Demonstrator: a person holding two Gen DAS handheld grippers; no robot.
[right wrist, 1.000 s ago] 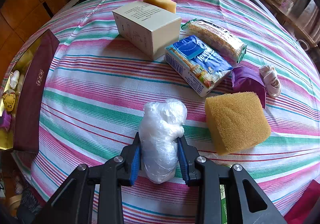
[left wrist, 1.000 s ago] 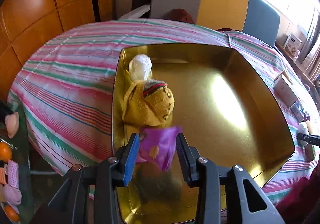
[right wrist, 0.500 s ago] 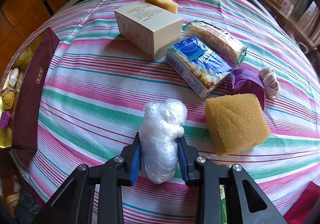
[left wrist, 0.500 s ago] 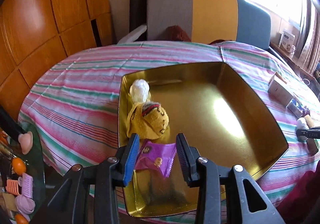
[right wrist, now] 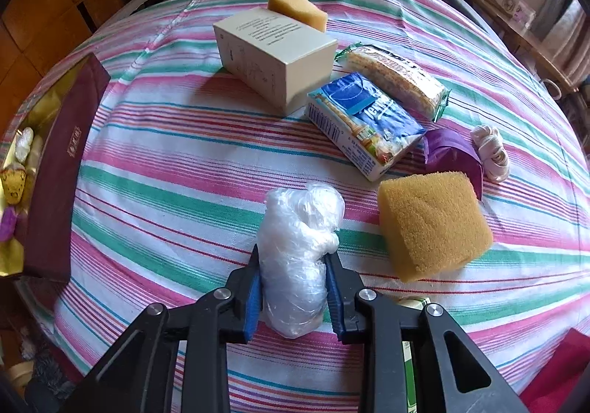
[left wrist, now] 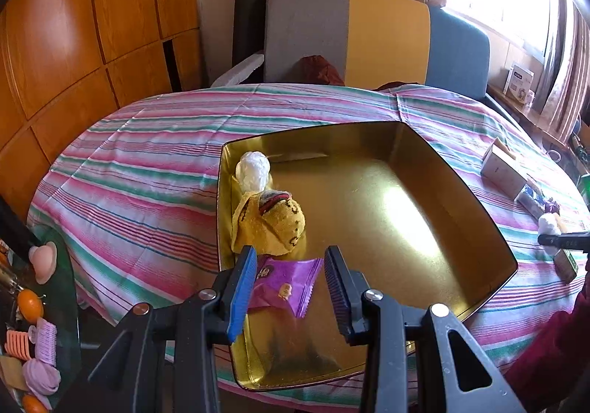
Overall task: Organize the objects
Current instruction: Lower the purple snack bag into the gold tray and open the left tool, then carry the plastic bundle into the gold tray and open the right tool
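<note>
The right gripper (right wrist: 293, 289) has its pads pressed on both sides of the plastic-wrapped bundle (right wrist: 299, 250), which still lies on the striped cloth, just left of the big sponge (right wrist: 433, 225). So the pick-up step is in hand. Next I think it must be lifted and carried to the gold tray (left wrist: 475, 214). The left gripper (left wrist: 291, 287) hangs above the tray's near corner, its jaws apart and holding nothing; the purple packet (left wrist: 285, 282) lies below, beside the yellow cloth (left wrist: 273, 225)

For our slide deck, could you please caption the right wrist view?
Right tool shut on a crumpled clear plastic bundle on the striped tablecloth, beside a square yellow sponge.
</note>
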